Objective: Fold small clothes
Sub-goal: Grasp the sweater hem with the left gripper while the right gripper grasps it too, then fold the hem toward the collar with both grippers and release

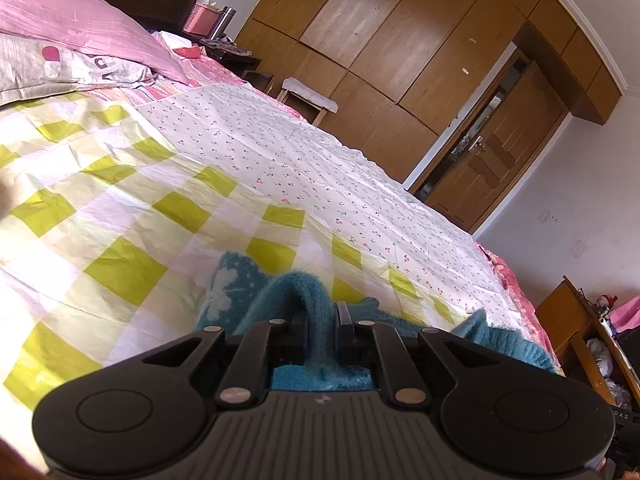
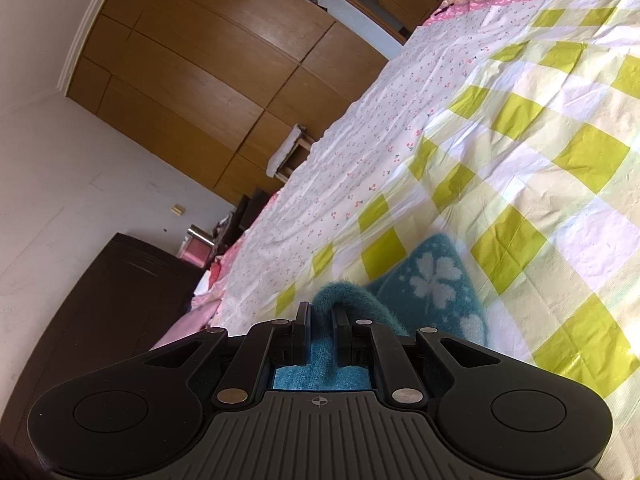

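Note:
A fuzzy teal garment [image 1: 256,300] with white clover shapes lies on the green-and-white checked sheet [image 1: 120,208] of the bed. My left gripper [image 1: 322,320] is shut on a raised fold of the teal fabric, which arches up between its black fingers [image 1: 345,320]. In the right wrist view the same teal garment [image 2: 436,280] shows its clover pattern to the right of my right gripper [image 2: 320,320], which is shut on another bunched fold of it. Fabric below both grippers is hidden by their bodies.
A white cherry-print sheet [image 1: 320,168] covers the far side of the bed. Pink pillows [image 1: 72,28] lie at the head. Wooden wardrobes [image 1: 400,40] and a door [image 1: 492,152] stand beyond. A small stool [image 1: 308,100] stands by the bed, a dark cabinet [image 2: 112,300] at its head.

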Available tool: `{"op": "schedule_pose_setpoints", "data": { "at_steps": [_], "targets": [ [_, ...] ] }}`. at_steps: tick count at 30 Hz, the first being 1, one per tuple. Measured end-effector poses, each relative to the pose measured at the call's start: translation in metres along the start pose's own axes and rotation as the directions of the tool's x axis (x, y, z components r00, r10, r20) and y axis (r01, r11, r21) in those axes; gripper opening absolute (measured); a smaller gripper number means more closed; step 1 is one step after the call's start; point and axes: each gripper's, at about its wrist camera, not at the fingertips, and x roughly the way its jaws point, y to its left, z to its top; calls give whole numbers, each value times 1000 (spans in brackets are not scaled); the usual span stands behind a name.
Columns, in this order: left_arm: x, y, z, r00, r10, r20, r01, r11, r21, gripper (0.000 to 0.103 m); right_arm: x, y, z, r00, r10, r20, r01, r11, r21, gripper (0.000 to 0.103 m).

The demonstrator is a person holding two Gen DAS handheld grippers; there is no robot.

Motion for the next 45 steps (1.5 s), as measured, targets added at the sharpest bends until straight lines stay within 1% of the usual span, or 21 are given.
{"op": "schedule_pose_setpoints", "data": {
  "at_steps": [6,11,12,14,17,20,23,24,25,27,29,31,34,37,39,42,45],
  "targets": [
    [17,9,-3,999,24,-31,-25,999,-32,17,24,-13,-3,998,-66,-21,66,998,12,10],
    [21,14,-3,998,35,-53,-39,997,-66,19,35,-22,-5,996,-85,-25,87,995,59,12],
    [21,14,-2,998,35,-53,-39,997,-67,21,37,-23,-5,996,-85,-23,86,994,69,14],
    [19,13,-1,998,38,-45,-41,997,-70,23,38,-24,-5,996,-85,-18,87,993,86,14],
    [17,12,2,999,39,-31,-41,996,-84,25,38,-21,-6,996,-86,-6,86,993,79,14],
    [15,12,6,999,45,-14,-46,995,-93,30,38,-21,-5,996,-90,-4,90,992,86,15],
    [12,10,7,998,65,9,-64,995,-80,35,37,-22,-5,996,-88,0,87,992,92,16],
    [10,9,7,997,74,23,-72,995,-73,40,36,-22,-4,997,-81,3,80,992,94,17],
    [8,8,8,996,82,37,-80,995,-64,43,35,-22,-4,997,-72,8,71,993,94,21],
    [4,6,11,994,92,55,-89,995,-45,44,31,-19,-2,997,-66,29,64,995,77,27],
    [-1,2,11,993,99,66,-98,995,-21,44,25,-14,1,994,-77,79,74,996,41,39],
    [-6,-2,9,992,106,75,-107,994,8,44,21,-10,6,992,-78,99,78,997,7,40],
    [-19,-7,2,991,106,80,-110,993,36,46,19,-2,8,990,-103,94,111,990,-82,40],
    [-32,-11,-12,993,97,65,-101,993,63,48,22,5,3,987,-142,71,154,967,-205,40],
    [-40,-14,-22,994,94,48,-98,991,88,48,29,11,-1,982,-180,58,189,938,-292,41],
    [-49,-16,-39,992,119,40,-123,984,132,49,42,20,-7,970,-240,44,236,875,-424,46],
    [-48,-14,-54,992,122,8,-122,980,154,50,57,29,-16,955,-294,31,264,801,-538,47]
  ]
}}
